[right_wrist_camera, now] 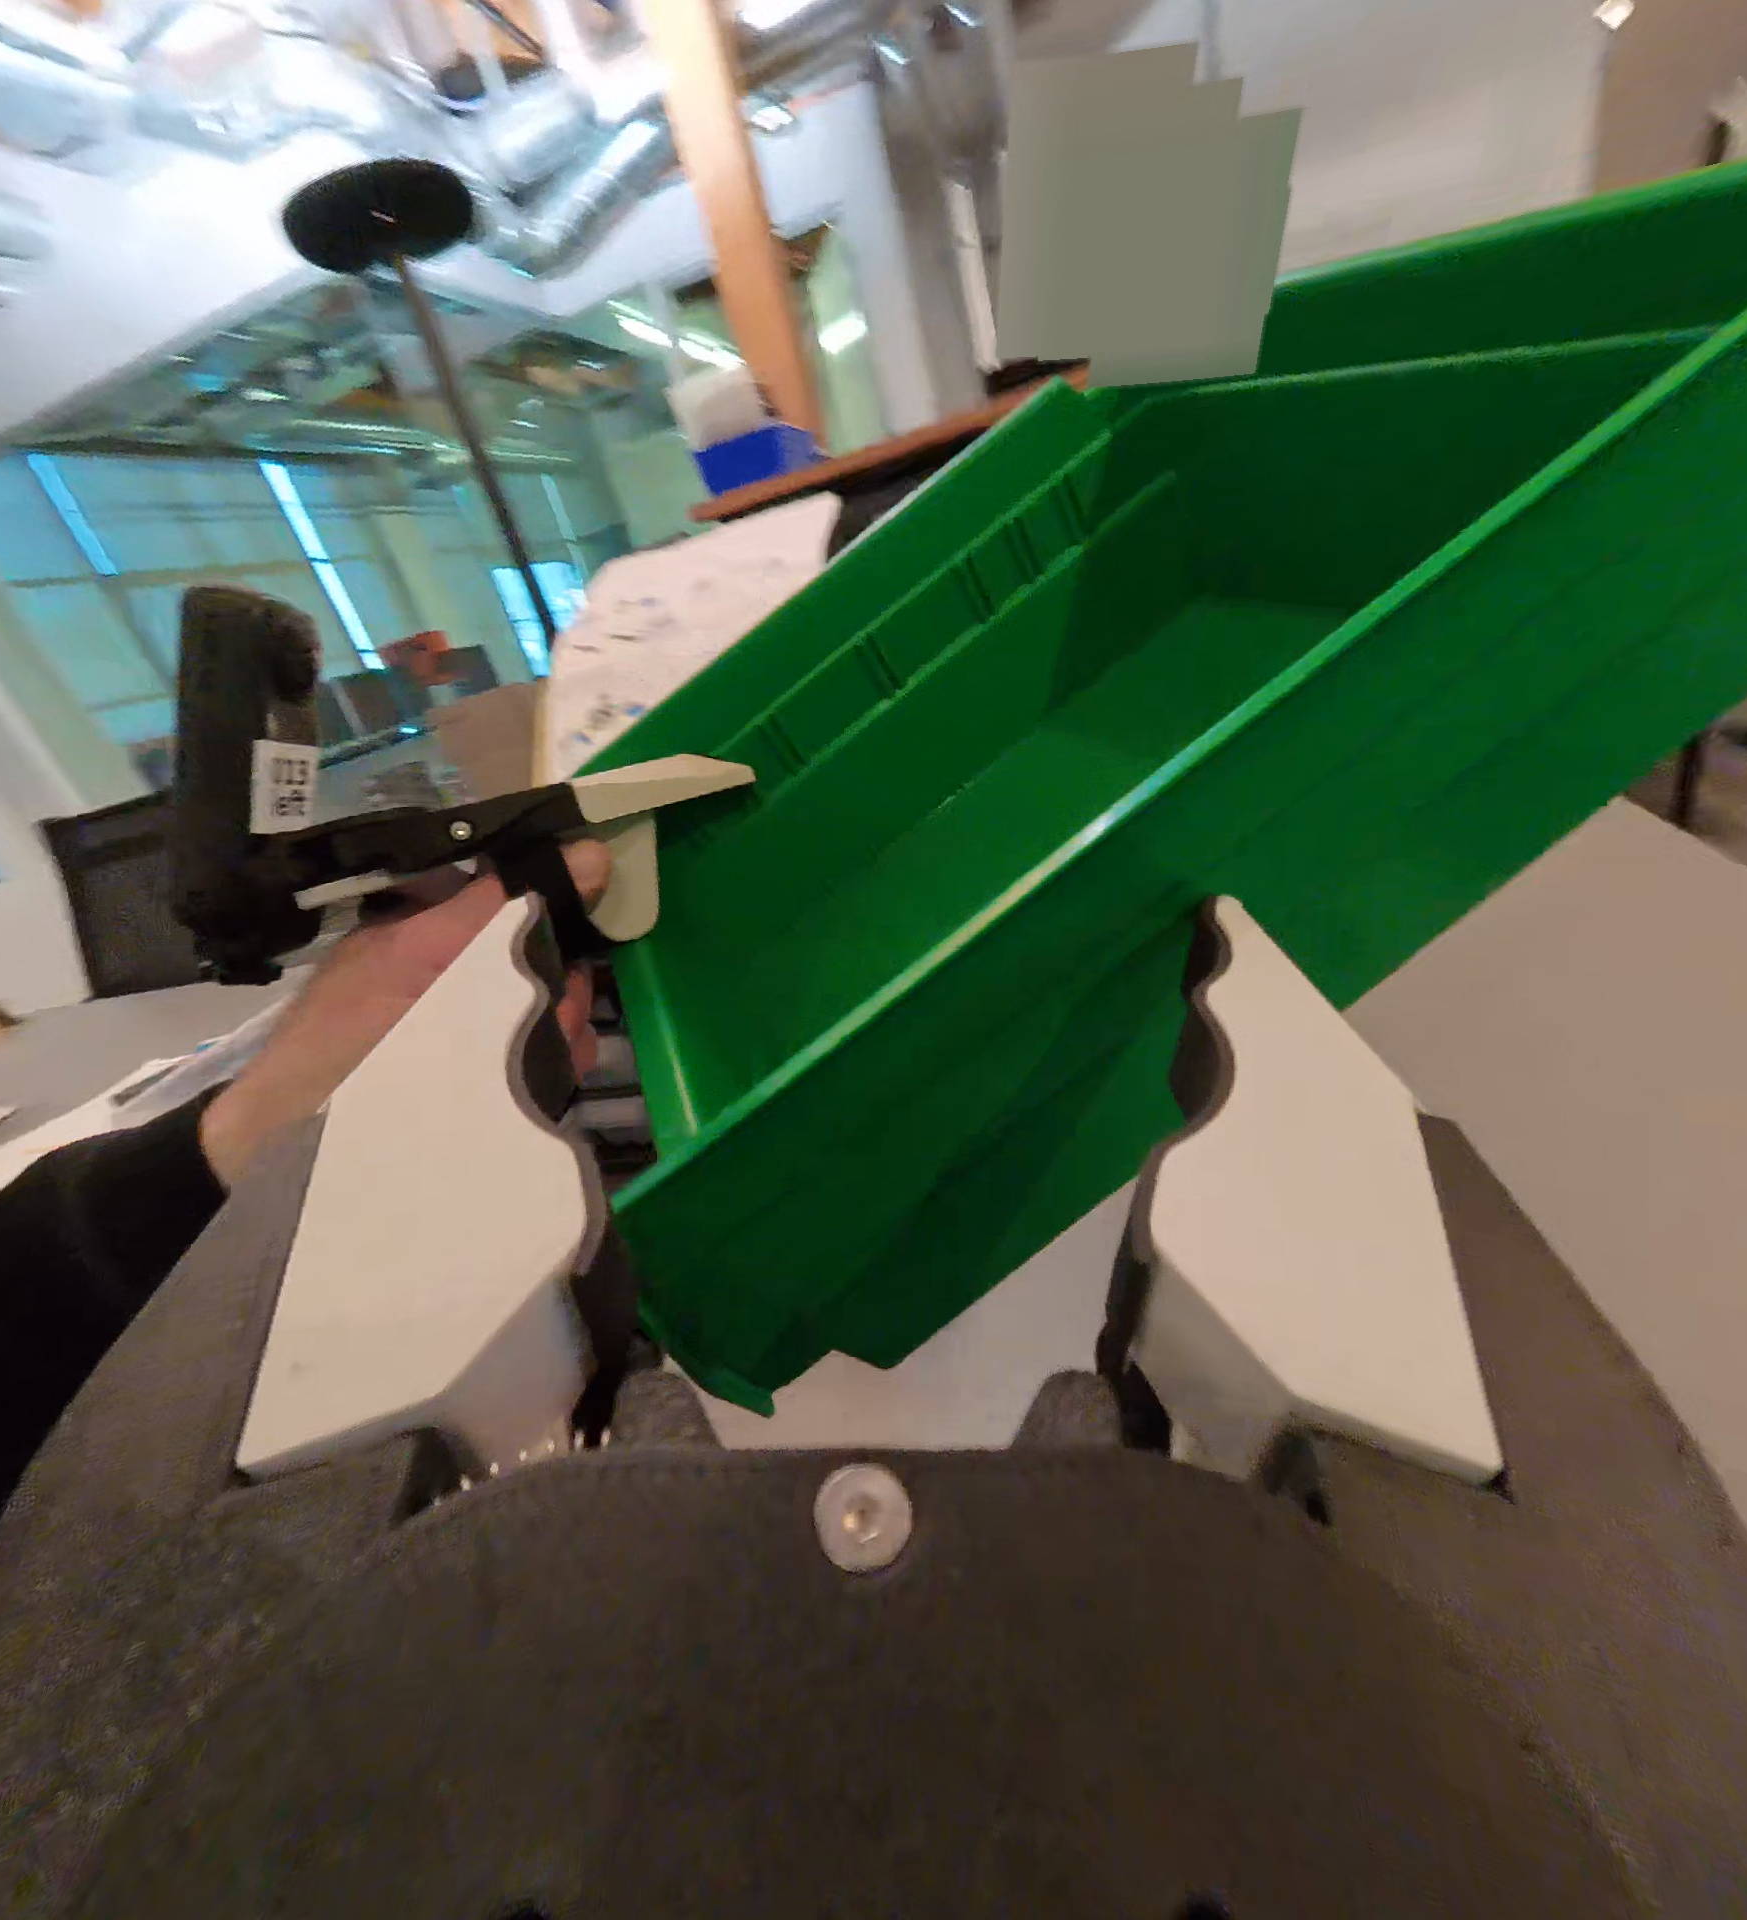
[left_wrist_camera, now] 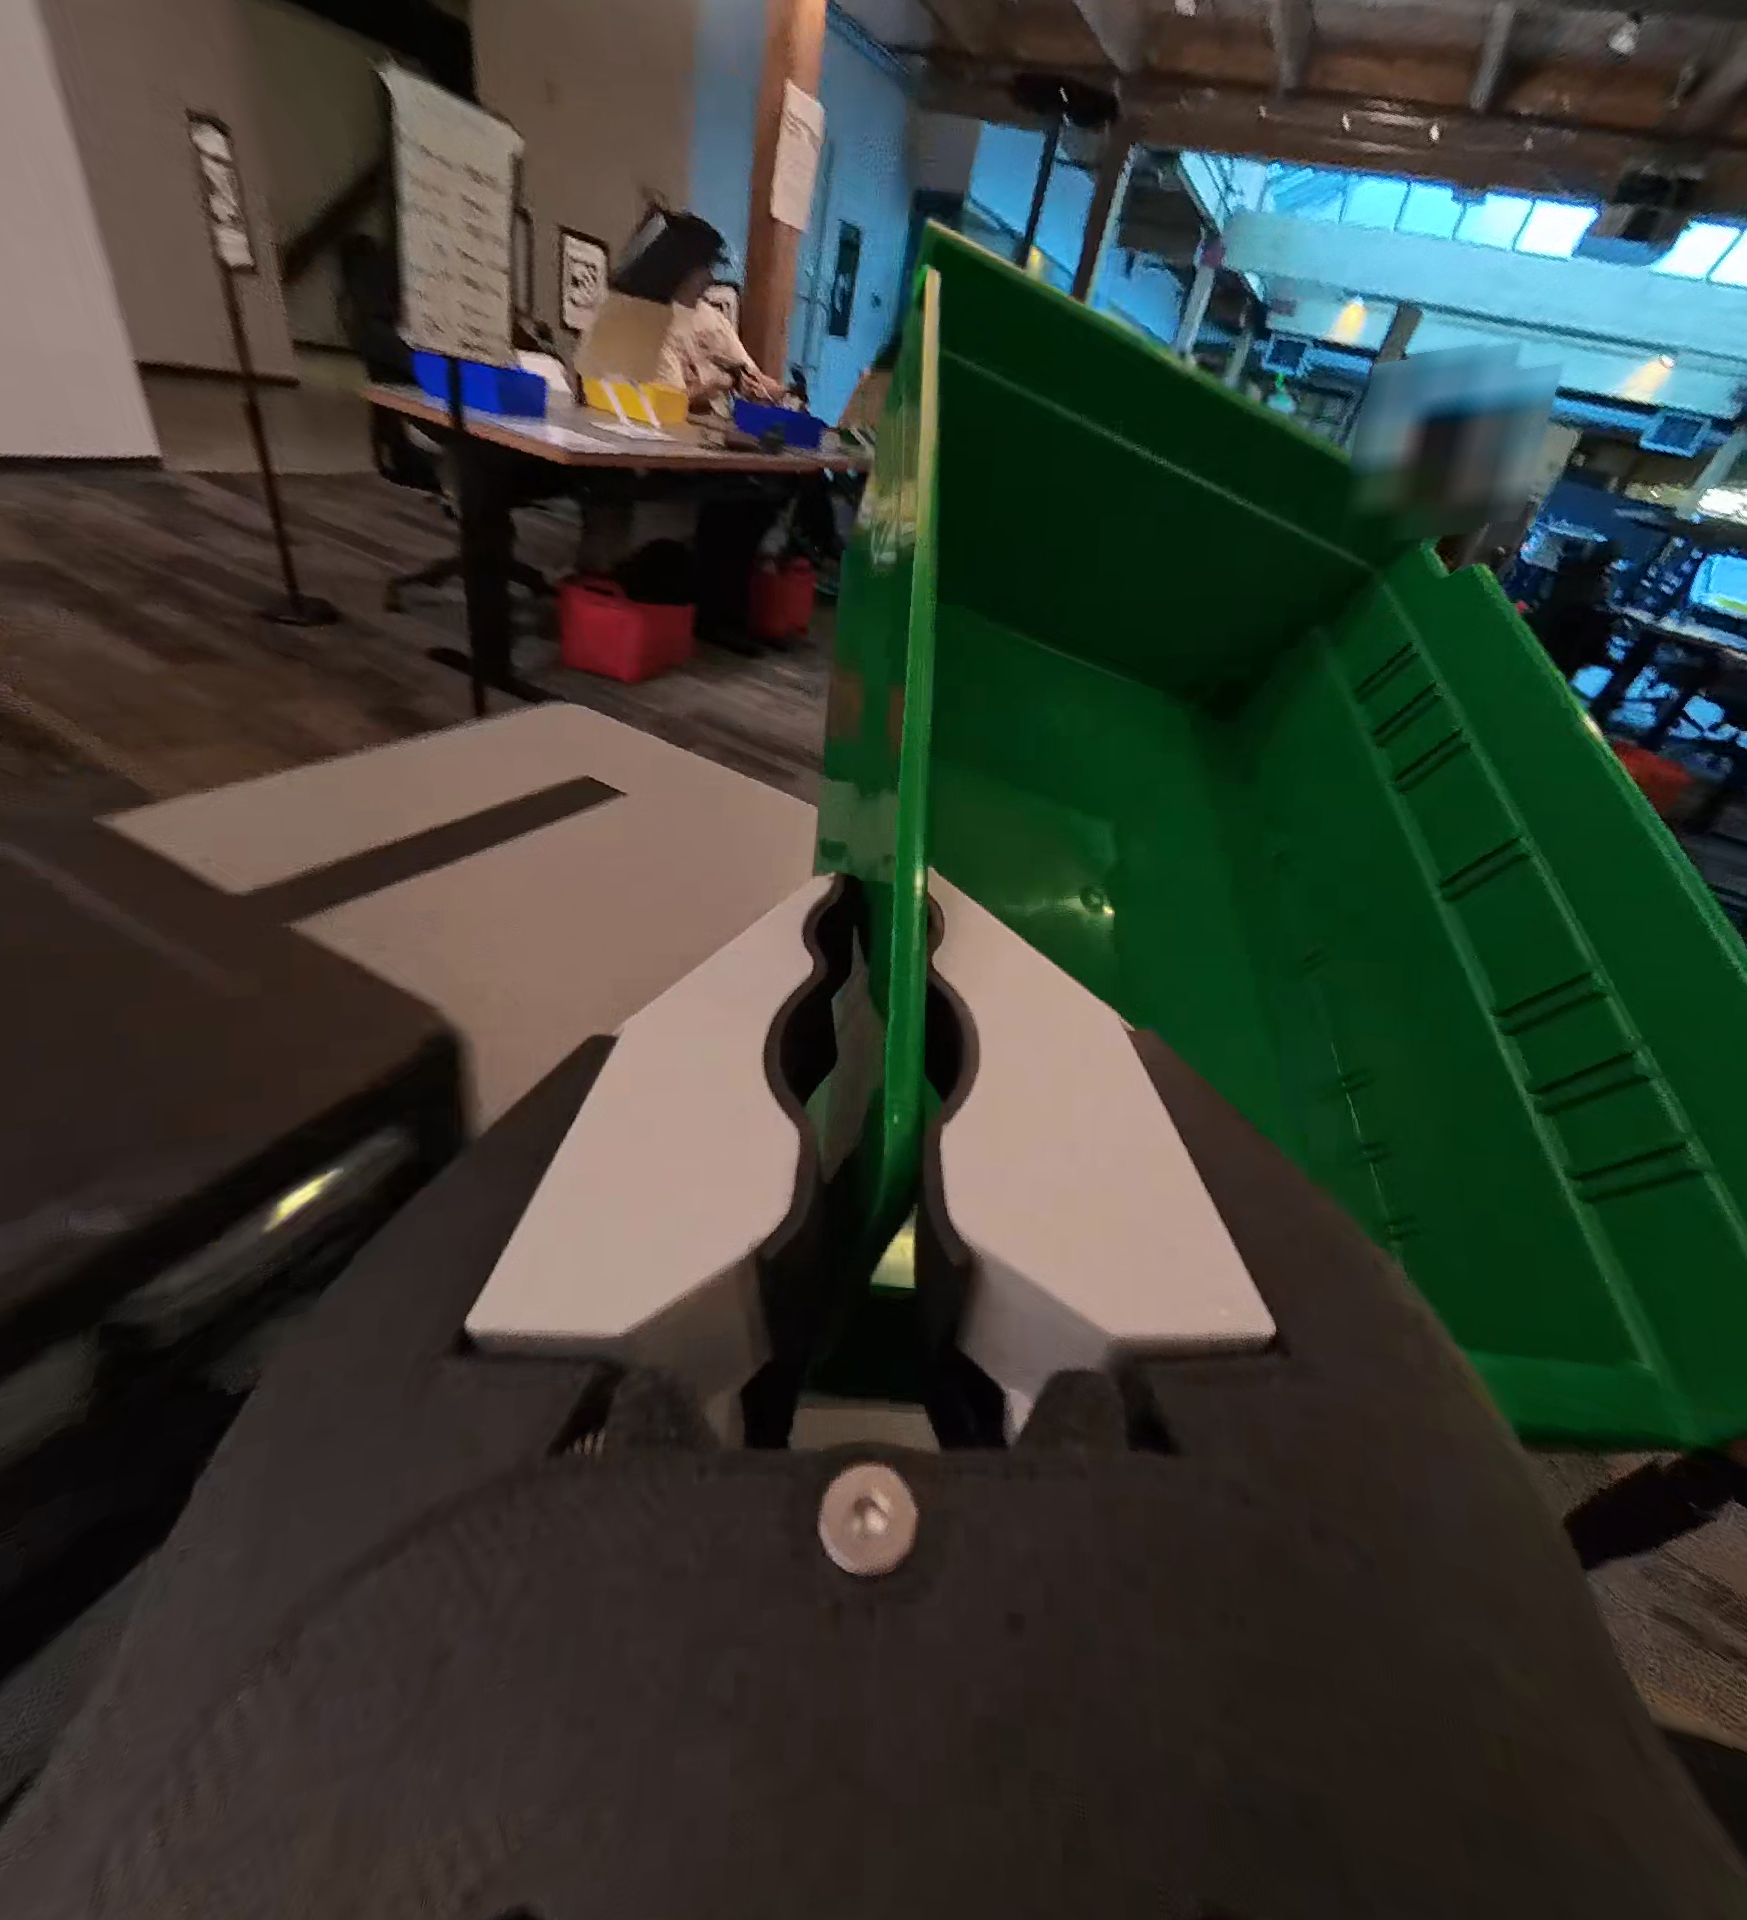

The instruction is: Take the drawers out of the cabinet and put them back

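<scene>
1. The left gripper (left_wrist_camera: 884,935) is clenched on the front wall of a green drawer (left_wrist_camera: 1212,831), the thin wall pinched between its pale fingers (left_wrist_camera: 671,1122).
2. The right gripper (right_wrist_camera: 869,956) sits spread wide, the drawer's near corner lying between its jaws; contact with either finger cannot be told.
3. The drawer hangs tilted in the air, its hollow empty and rising away from both grippers.
4. Below the left gripper lies a grey tabletop (left_wrist_camera: 495,831).
5. Far beyond, a person (left_wrist_camera: 682,301) sits at a desk (left_wrist_camera: 578,436) bearing blue and yellow bins.
</scene>
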The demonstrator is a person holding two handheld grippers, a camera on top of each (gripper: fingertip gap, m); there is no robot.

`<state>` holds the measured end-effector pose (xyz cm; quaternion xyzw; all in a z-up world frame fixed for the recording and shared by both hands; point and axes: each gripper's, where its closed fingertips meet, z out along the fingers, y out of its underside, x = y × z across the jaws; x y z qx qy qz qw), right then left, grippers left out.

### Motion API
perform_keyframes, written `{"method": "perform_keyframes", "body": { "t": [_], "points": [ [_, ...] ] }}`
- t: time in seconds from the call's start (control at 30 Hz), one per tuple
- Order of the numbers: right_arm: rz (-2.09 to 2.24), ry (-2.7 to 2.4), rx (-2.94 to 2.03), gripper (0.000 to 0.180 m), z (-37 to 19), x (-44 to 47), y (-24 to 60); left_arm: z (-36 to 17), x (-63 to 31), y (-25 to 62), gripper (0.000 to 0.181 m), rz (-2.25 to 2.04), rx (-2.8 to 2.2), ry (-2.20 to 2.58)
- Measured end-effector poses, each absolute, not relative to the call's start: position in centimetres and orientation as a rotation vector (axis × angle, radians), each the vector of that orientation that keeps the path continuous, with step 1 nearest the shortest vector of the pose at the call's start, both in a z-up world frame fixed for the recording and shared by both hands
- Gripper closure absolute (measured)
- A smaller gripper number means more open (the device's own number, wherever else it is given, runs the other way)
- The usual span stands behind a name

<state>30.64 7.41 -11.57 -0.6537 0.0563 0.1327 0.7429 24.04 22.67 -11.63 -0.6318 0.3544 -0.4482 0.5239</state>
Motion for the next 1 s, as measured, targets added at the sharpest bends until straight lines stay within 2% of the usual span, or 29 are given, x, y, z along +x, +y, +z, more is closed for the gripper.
{"method": "perform_keyframes", "body": {
  "t": [0.03,0.1,0.2,0.47,0.83,1.0],
  "points": [
    [0.287,0.169,-1.451,0.056,-12.6,32.0,7.3,-12.8,25.7,22.3,0.173,-1.088,-1.531,0.863],
    [0.278,0.241,-1.475,0.06,-14.6,34.5,6.9,-15.5,28.5,21.6,0.173,-1.084,-1.577,0.905],
    [0.301,0.294,-1.575,0.054,-17.9,36.8,7.2,-20.0,31.2,21.1,0.17,-1.072,-1.668,0.976],
    [0.369,0.352,-1.773,0.056,-24.6,40.4,10.0,-27.6,32.2,20.4,0.153,-1.117,-1.855,1.008],
    [0.499,0.291,-1.848,0.068,-27.0,43.5,14.3,-30.4,32.3,20.8,0.138,-1.131,-1.919,0.995],
    [0.511,0.233,-1.924,0.086,-28.7,45.3,15.8,-30.9,32.6,20.6,0.128,-1.153,-1.926,1.01]
  ]
}}
